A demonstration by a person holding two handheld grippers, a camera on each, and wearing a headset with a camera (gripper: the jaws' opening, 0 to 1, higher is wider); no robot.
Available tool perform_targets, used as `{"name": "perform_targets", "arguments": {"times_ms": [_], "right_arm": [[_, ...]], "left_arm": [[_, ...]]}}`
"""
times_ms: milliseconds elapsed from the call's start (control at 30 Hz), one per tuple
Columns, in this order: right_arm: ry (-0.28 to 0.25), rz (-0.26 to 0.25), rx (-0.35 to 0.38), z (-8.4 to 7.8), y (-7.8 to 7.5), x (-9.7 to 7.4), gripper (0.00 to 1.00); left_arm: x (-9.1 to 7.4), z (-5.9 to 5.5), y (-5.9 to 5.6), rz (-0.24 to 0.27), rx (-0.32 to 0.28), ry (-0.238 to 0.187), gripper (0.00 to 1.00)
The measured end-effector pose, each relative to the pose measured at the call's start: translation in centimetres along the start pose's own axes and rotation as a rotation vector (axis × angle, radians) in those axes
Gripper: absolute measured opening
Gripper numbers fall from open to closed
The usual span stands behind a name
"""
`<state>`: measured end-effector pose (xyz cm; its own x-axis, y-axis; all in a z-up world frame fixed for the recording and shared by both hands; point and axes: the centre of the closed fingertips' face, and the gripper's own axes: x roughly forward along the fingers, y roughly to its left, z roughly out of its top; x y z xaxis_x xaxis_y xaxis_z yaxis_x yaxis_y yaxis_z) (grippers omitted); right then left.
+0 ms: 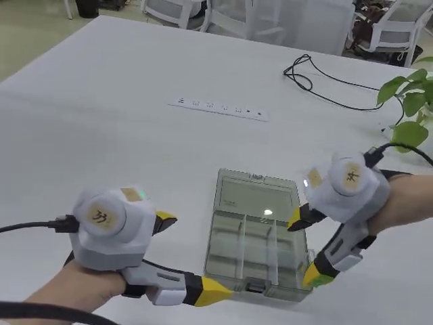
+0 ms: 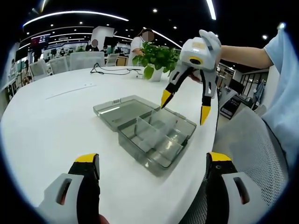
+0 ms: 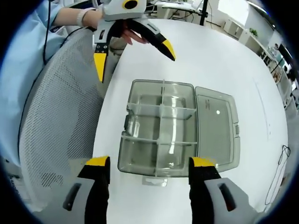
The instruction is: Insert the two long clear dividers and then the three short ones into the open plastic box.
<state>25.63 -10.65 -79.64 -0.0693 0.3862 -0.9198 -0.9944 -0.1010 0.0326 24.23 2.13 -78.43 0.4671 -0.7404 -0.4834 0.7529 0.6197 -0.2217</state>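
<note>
In the head view, we lose the near left corner of the plastic box (image 1: 226, 252) behind the left hand-held gripper (image 1: 191, 255), and part of its right wall behind the right hand-held gripper (image 1: 303, 248). The right edge cuts off the potted plant (image 1: 409, 101). The power strip (image 1: 220, 108) markings are too small to read.

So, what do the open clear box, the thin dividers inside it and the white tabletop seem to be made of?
Open clear box: likely hard plastic, glossy; the white tabletop shows through, its lid shows a glint. Thin clear dividers: seemingly the same plastic, transparent. Tabletop itself: smooth, matte; material unclear, perhaps laminate.

No legible text, label or number anywhere.
</note>
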Motion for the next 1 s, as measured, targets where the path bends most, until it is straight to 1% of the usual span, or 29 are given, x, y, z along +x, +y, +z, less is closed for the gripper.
{"name": "perform_targets", "arguments": {"times_ms": [33, 100, 167, 200, 267, 300, 333, 367, 400, 467, 500, 567, 600, 667, 733, 767, 800, 833, 867, 933, 1000], "right_arm": [[-0.026, -0.031, 0.008, 0.0, -0.1, -0.1, 0.8], [-0.051, -0.06, 0.022, -0.2, -0.1, -0.2, 0.92], [-0.093, -0.094, 0.05, -0.3, -0.1, -0.4, 0.99], [-0.115, -0.102, 0.07, -0.4, 0.1, -0.5, 1.0], [-0.149, -0.132, 0.115, -0.6, 0.1, -0.6, 1.0], [-0.162, -0.148, 0.13, -0.7, 0.0, -0.7, 1.0], [-0.19, -0.166, 0.143, -0.7, 0.0, -0.8, 1.0], [-0.201, -0.173, 0.153, -0.7, 0.0, -0.8, 1.0], [-0.23, -0.187, 0.19, -0.8, 0.1, -0.9, 1.0], [-0.272, -0.207, 0.228, -0.9, 0.3, -0.9, 1.0], [-0.309, -0.238, 0.256, -1.0, 0.1, -0.9, 1.0], [-0.349, -0.274, 0.301, -1.3, 0.0, -0.9, 1.0], [-0.387, -0.305, 0.332, -1.2, -0.1, -1.1, 1.0], [-0.435, -0.339, 0.387, -1.4, -0.1, -1.4, 1.0], [-0.481, -0.397, 0.44, -1.9, 0.0, -1.9, 1.0], [-0.499, -0.443, 0.469, -2.2, 0.0, -2.4, 1.0], [-0.522, -0.468, 0.484, -2.2, 0.2, -2.8, 1.0], [-0.575, -0.509, 0.526, -2.2, 0.5, -3.6, 1.0], [-0.607, -0.526, 0.553, -2.1, 0.8, -4.0, 1.0], [-0.632, -0.572, 0.593, -2.4, 1.6, -4.7, 1.0], [-0.67, -0.639, 0.645, -2.7, 2.8, -5.6, 1.0]], "left_arm": [[0.0, 0.0, 0.0, 0.0, 0.0, -0.001, 0.97], [0.0, 0.1, 0.0, 0.002, 0.0, -0.002, 0.97], [0.0, 0.1, 0.0, 0.001, 0.001, -0.002, 0.97], [0.0, 0.1, 0.0, 0.001, 0.003, -0.003, 0.97], [-0.1, 0.1, 0.0, 0.002, 0.002, -0.004, 0.97], [-0.1, 0.1, 0.0, 0.004, 0.001, -0.005, 0.97], [-0.2, 0.1, 0.0, 0.005, 0.001, -0.006, 0.97], [-0.2, 0.0, 0.1, 0.007, -0.001, -0.008, 0.97], [-0.3, 0.0, 0.2, 0.009, -0.002, -0.009, 0.97], [-0.4, 0.1, 0.2, 0.013, -0.003, -0.017, 0.98], [-0.5, 0.2, 0.3, 0.015, -0.004, -0.022, 0.98], [-0.5, 0.3, 0.3, 0.019, -0.008, -0.031, 0.99], [-0.6, 0.4, 0.4, 0.023, -0.009, -0.033, 0.99], [-0.9, 0.6, 0.4, 0.036, 0.001, -0.046, 1.0], [-1.1, 0.7, 0.3, 0.044, 0.004, -0.052, 1.0], [-1.3, 0.7, 0.3, 0.05, 0.006, -0.057, 1.0], [-1.5, 0.8, 0.4, 0.065, 0.015, -0.061, 1.0], [-1.7, 0.8, 0.4, 0.079, 0.027, -0.061, 1.0], [-1.8, 0.7, 0.3, 0.084, 0.03, -0.058, 1.0], [-2.1, 0.9, 0.1, 0.101, 0.039, -0.066, 1.0], [-2.3, 0.9, -0.2, 0.109, 0.04, -0.069, 1.0]]}}
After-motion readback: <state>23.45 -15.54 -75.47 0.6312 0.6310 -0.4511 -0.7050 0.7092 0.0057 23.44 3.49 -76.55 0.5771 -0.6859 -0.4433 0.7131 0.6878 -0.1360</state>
